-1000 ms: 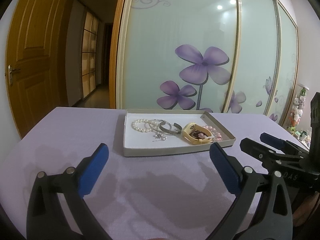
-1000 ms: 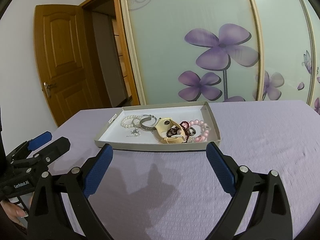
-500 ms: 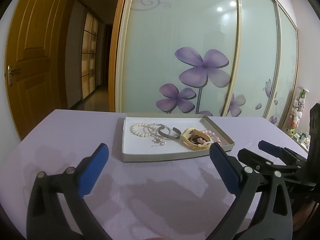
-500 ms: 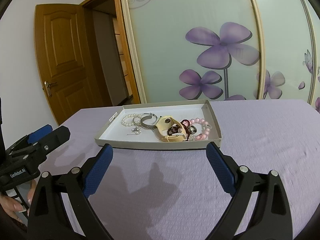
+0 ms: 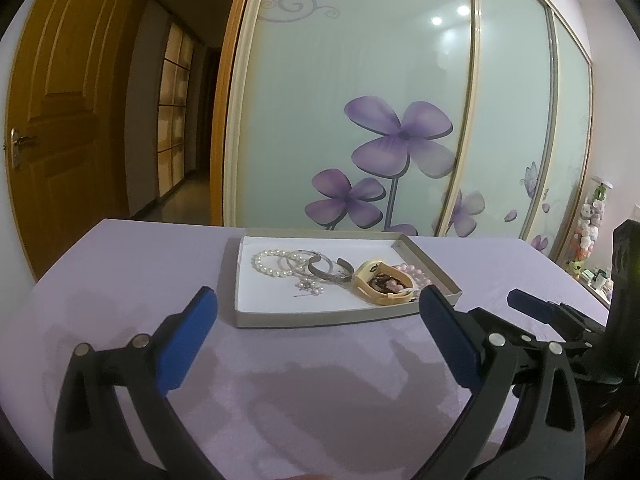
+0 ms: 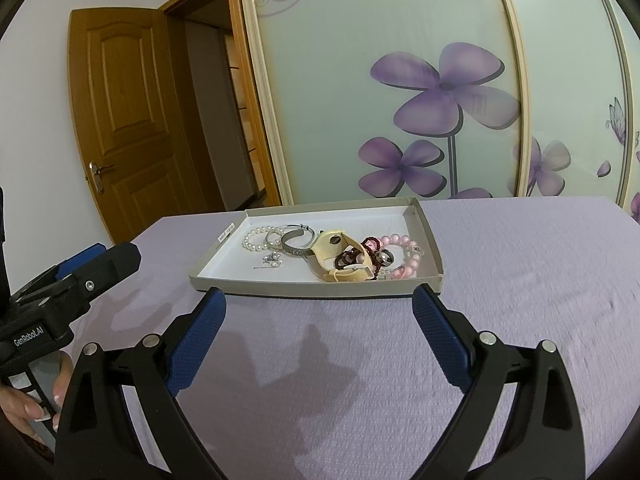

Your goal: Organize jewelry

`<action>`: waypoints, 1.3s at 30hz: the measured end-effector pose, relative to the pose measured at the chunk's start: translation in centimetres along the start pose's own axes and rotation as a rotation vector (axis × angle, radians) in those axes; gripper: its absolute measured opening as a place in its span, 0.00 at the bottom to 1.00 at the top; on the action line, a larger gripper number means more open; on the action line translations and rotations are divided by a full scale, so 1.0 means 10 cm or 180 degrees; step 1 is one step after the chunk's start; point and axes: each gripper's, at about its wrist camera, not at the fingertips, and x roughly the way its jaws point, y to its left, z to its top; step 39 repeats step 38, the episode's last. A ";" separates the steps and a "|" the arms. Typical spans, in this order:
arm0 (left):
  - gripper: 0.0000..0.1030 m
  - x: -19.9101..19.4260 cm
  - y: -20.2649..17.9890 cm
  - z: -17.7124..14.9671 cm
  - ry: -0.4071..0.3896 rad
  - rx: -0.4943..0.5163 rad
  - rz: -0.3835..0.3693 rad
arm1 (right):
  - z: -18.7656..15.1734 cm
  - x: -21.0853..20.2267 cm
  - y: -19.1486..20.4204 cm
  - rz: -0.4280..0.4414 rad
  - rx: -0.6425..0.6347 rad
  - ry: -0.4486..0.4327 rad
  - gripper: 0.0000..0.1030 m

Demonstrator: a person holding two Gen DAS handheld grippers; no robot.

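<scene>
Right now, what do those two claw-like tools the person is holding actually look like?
Both look alike: each gripper is black plastic with two angled fingers, silver rivets at the joints and textured blue pads on the inner faces. The left gripper and right gripper match. White lettering on the left one's body reads GenRobot.AI. A bare hand with pale polished nails grips its handle. No cables show.

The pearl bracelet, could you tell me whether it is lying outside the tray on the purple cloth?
No, the pearl bracelet lies inside the tray, at its left end beside the silver bangle.
</scene>
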 end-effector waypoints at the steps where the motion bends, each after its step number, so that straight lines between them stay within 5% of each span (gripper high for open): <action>1: 0.98 0.01 0.00 0.00 0.0004 0.0005 0.0000 | 0.00 0.00 0.00 0.0000 0.0001 0.0000 0.93; 39: 0.98 0.06 0.01 -0.06 0.0043 0.0001 0.0012 | -0.02 0.00 0.00 0.0005 0.0010 0.0009 0.93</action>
